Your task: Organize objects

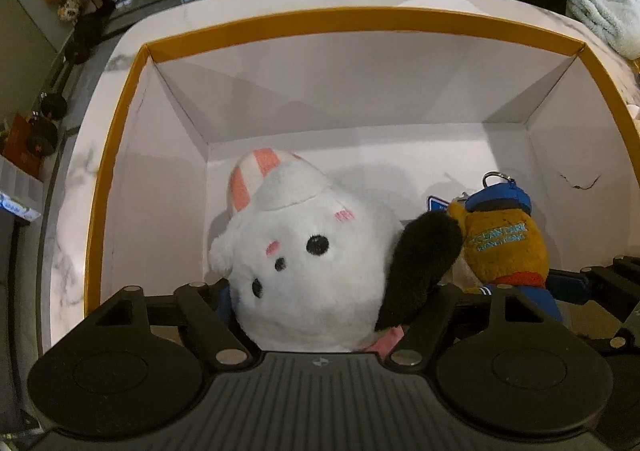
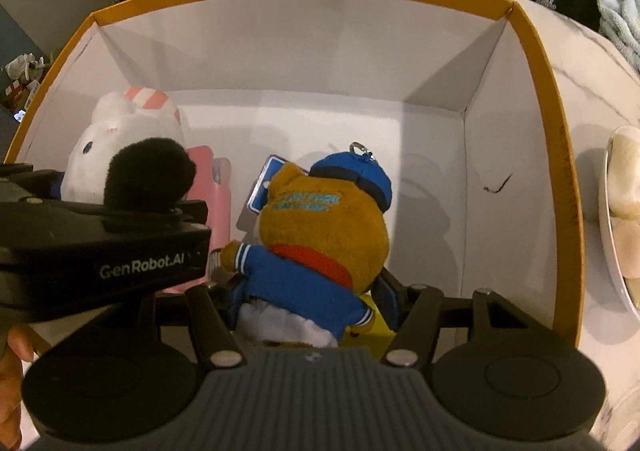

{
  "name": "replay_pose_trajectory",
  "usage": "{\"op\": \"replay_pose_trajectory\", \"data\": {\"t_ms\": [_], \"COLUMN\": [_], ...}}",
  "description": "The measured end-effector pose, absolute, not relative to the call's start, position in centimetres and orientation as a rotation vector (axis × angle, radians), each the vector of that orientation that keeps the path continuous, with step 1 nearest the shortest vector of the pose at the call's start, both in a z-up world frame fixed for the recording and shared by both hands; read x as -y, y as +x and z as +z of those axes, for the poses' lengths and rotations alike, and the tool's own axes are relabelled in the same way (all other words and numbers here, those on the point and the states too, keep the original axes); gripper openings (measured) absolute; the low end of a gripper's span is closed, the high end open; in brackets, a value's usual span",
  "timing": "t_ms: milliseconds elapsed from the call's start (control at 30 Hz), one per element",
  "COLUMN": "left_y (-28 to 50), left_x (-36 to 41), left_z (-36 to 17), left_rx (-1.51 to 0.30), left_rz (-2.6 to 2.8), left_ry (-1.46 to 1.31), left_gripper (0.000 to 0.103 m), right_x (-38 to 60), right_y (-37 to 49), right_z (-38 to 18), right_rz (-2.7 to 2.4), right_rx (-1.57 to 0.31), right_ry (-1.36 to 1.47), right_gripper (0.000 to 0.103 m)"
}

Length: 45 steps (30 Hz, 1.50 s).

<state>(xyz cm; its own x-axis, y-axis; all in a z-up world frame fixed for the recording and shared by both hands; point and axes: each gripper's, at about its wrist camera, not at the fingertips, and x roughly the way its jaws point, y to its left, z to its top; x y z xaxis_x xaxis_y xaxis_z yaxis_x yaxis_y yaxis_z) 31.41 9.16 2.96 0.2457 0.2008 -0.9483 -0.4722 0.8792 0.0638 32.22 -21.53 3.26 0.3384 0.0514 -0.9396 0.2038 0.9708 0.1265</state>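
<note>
The white plush hides the left gripper's jaws.

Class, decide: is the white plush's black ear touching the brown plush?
Touching. In the left wrist view the black ear overlaps and presses against the brown plush, with no gap.

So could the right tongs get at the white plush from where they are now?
Probably not directly. The right tongs are closed around the brown plush, and the left tongs already grip the white plush, their body sitting between the two inside the box.
</note>
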Motion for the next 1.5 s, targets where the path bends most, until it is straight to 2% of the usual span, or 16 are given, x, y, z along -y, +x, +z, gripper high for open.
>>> {"op": "replay_pose_trajectory", "data": {"t_ms": [67, 167, 667, 1100, 1500], "left_y": [31.3, 31.3, 30.4, 29.8, 27.8], "left_x": [-9.3, -9.4, -9.9, -9.0, -7.6], "left_z": [3.1, 3.1, 5.2, 6.5, 9.6], "left_rx": [-1.242, -1.243, -1.182, -1.15, -1.065], "left_rz": [0.462, 0.456, 0.43, 0.399, 0.399], "left_ry": [-0.276, -0.29, -0.37, -0.424, -0.341], "left_gripper": [0.091, 0.092, 0.092, 0.092, 0.092], "right_x": [21.8, 21.6, 22.6, 20.4, 20.3], "right_y": [32.1, 31.9, 31.0, 27.6, 27.9], "right_z": [3.5, 3.9, 5.2, 9.1, 7.2], "right_rz": [-0.104, -0.099, -0.079, 0.066, -0.009], "right_rx": [-1.211, -1.193, -1.099, -0.862, -0.846], "right_ry": [0.258, 0.241, 0.296, 0.346, 0.372], "right_gripper": [0.08, 0.088, 0.09, 0.091, 0.094]}}
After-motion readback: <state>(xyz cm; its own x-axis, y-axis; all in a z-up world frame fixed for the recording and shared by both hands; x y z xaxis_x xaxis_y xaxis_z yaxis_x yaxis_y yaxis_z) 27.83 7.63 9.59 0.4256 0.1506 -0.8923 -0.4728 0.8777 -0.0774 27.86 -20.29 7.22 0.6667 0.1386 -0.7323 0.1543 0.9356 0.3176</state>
